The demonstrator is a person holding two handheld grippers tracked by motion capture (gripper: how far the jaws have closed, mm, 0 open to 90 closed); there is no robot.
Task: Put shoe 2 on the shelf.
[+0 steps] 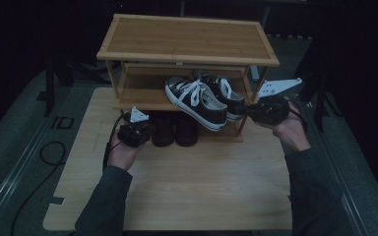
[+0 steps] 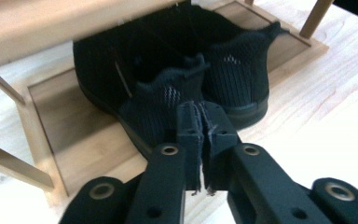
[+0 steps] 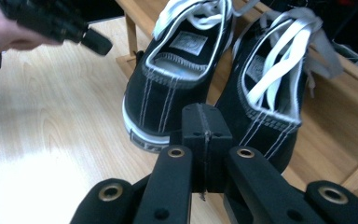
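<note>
A pair of black-and-white canvas sneakers [image 1: 197, 101] lies on the middle shelf of a bamboo shoe rack [image 1: 187, 39], heels jutting past the shelf's front edge. My right gripper [image 1: 250, 112] is shut, and its tips [image 3: 206, 122] sit right at the two heels [image 3: 168, 102], with nothing visible between the pads. On the bottom shelf stands a pair of black mesh shoes [image 1: 174, 129], heels toward me. My left gripper [image 1: 146, 129] is shut just in front of the nearer black heel [image 2: 163, 98]; its pads [image 2: 201, 119] meet with nothing between them.
The rack stands at the far half of a light wooden table [image 1: 187, 182]; the near half is bare wood. The rack's top shelf carries nothing. A black cable [image 1: 49, 152] loops on the grey floor to the left. In the right gripper view, the left hand's gripper [image 3: 56, 21] hangs at upper left.
</note>
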